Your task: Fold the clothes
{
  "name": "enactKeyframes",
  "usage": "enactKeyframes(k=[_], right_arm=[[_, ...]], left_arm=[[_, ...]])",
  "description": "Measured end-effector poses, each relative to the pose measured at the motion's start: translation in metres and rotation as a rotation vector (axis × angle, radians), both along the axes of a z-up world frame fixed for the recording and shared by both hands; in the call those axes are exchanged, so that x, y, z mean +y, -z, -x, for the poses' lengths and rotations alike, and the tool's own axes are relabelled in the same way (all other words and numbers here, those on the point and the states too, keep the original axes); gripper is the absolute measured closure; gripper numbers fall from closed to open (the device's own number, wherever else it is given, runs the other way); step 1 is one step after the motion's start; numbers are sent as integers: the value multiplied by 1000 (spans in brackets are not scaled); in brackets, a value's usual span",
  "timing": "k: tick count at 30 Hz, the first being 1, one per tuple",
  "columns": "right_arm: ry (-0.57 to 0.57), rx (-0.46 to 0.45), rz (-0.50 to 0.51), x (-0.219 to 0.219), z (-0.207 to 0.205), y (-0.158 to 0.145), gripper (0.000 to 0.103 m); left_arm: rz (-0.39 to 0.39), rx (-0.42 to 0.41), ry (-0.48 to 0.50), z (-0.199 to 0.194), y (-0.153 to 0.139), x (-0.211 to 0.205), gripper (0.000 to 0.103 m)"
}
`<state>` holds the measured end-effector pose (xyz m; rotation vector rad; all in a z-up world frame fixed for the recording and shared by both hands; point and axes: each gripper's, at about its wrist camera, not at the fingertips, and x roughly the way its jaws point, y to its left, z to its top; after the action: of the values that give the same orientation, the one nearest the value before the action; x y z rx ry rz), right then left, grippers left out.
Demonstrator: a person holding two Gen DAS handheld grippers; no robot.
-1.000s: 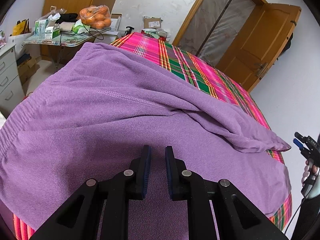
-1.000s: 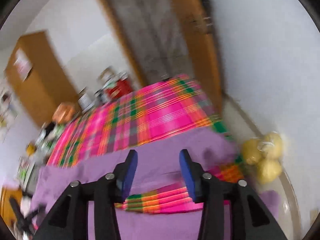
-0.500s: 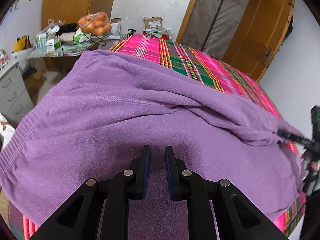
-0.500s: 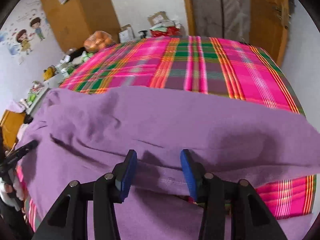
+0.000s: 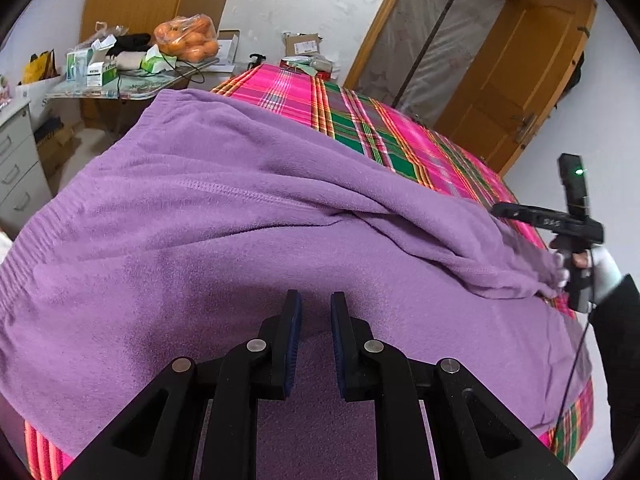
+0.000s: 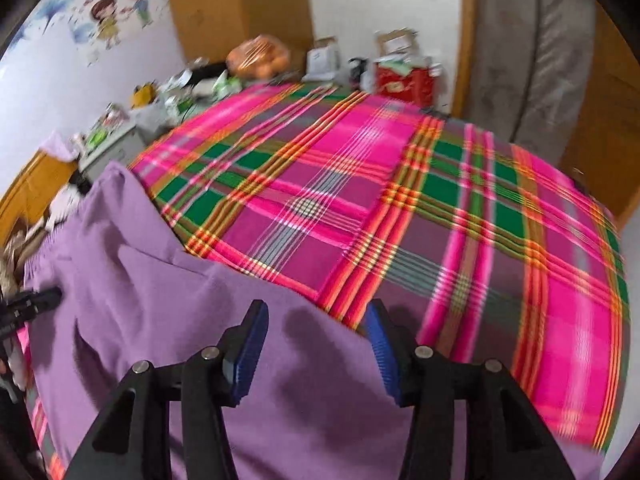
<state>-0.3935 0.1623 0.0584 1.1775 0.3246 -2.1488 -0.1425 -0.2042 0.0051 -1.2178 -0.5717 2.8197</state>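
Observation:
A purple fleece garment (image 5: 208,216) lies spread over the near part of a bed, with one folded layer running diagonally to a corner at the right. My left gripper (image 5: 316,300) sits low at its near edge, jaws almost together with purple cloth pinched between the pads. In the right wrist view the same garment (image 6: 152,288) fills the lower left. My right gripper (image 6: 316,320) hangs over the garment's far edge, its jaws opening wide and the pads clear of the cloth under them. The left wrist view shows the right gripper (image 5: 504,212) held by a gloved hand (image 5: 604,264) beside that corner.
The bed carries a pink and green plaid cover (image 6: 420,208). A cluttered side table (image 5: 120,84) with a bag of oranges (image 5: 188,40) and a white drawer unit (image 5: 16,168) stand at the left. A wooden door (image 5: 516,80) is at the far right.
The right gripper swung in over the garment's far edge, rolled, came lower, and its jaws widened. The left gripper stayed where it was, still closed on the cloth.

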Motion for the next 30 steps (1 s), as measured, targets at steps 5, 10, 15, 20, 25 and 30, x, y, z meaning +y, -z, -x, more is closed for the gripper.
enactKeyframes(k=[5,10,15,20,25,30], right_arm=[[-92,-27,-3,-1,6,16,39],[-58,27,-65,-3,2,15,97],[54,113,-101,-4,13,11,101],[243,199,-104,0,44,-7,101],[241,142,-115,0,44,-3,94],[124,177,-14,-20,5,-28,81]], left_arm=[[48,-9,0,2,-1,8,88],[42,-8,0,2,-1,7,88],[38,-7,0,1,-1,6,88],[28,-5,1,0,0,5,88],[13,-2,1,0,0,2,88],[-27,11,-8,-2,0,-4,88]])
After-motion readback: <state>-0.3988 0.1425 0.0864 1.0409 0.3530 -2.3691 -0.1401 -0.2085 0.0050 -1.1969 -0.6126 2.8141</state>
